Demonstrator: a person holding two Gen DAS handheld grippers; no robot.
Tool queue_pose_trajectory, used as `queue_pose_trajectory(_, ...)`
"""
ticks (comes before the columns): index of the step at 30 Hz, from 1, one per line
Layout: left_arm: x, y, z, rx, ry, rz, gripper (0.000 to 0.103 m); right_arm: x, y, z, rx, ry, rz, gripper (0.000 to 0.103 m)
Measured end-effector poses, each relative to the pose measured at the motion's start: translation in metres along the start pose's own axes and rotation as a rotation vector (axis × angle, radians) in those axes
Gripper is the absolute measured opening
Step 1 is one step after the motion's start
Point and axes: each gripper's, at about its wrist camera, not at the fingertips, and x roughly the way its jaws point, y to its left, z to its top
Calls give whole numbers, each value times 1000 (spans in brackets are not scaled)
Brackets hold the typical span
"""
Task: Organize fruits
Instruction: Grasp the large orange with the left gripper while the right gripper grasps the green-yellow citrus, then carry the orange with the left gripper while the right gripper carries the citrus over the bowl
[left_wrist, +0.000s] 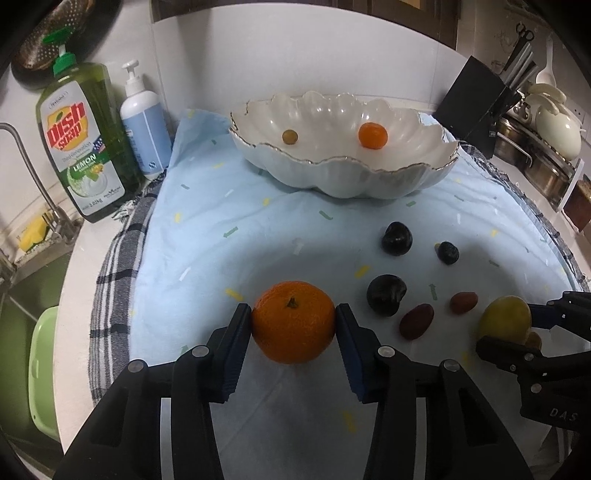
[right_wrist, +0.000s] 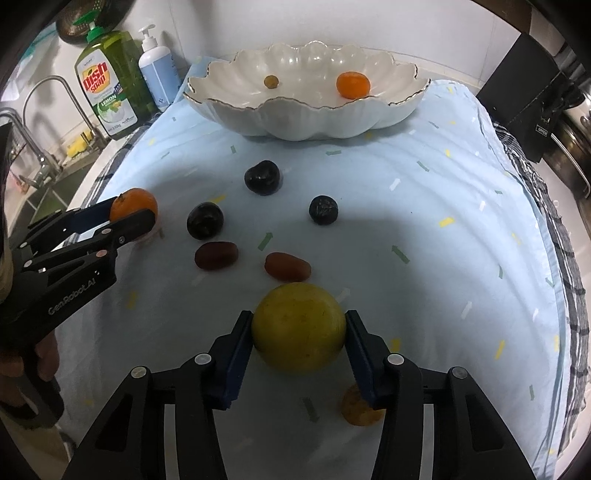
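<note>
1. White scalloped bowl w/ gold-trimmed rim sits at far end of light blue cloth, upright. Inside: a small tangerine on the right side & a small olive-coloured grape left of centre, well apart from each other. Rest of the bowl's inside is bare.
2. Left gripper: jaws narrowed onto the big mandarin, pads touching both its sides; stem faces up. Fruit sits low on the cloth, near the front-left; can't tell if it's lifted.
3. Right gripper: jaws closed on a round yellow fruit, pads against both sides. Near front of cloth, right of the mandarin.
4. Loose on cloth btwn the grippers & the bowl: three dark plums and two reddish-brown dates. None touching.
5. A small yellow-orange fruit lies just under the right gripper's right finger, partly hidden.
6. Back left, off the cloth: green dish soap bottle and white pump bottle, side by side, both upright. Sink faucet further left.
7. Checked towel lies under the blue cloth, showing at its edges.
8. A hand holds the left gripper's handle, seen from the right wrist view.
</note>
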Motion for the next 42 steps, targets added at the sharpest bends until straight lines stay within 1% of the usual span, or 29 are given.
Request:
queue_pose_trajectory(6,-19,-4,2,-8,-35,21,46,-12,-1,3,-13,-42,15,50)
queue_pose_trajectory(13,-48,-12,5,-16,-90,51,46,-32,-5,9,-23,-108,54,50)
queue_pose_trajectory(18,-68,-17,7,-35,-127,70,46,-47,-5,13,-44,-169,77,50)
queue_pose_trajectory(26,-90,-23,12,-49,-180,76,46,-70,-7,21,-75,-262,101,50)
queue_pose_trajectory(34,-106,-32,28,-40,-259,100,46,-87,-17,35,-77,-351,110,50)
queue_pose_trajectory(42,-115,-42,48,-19,-328,107,46,-100,-27,53,-84,-439,116,50)
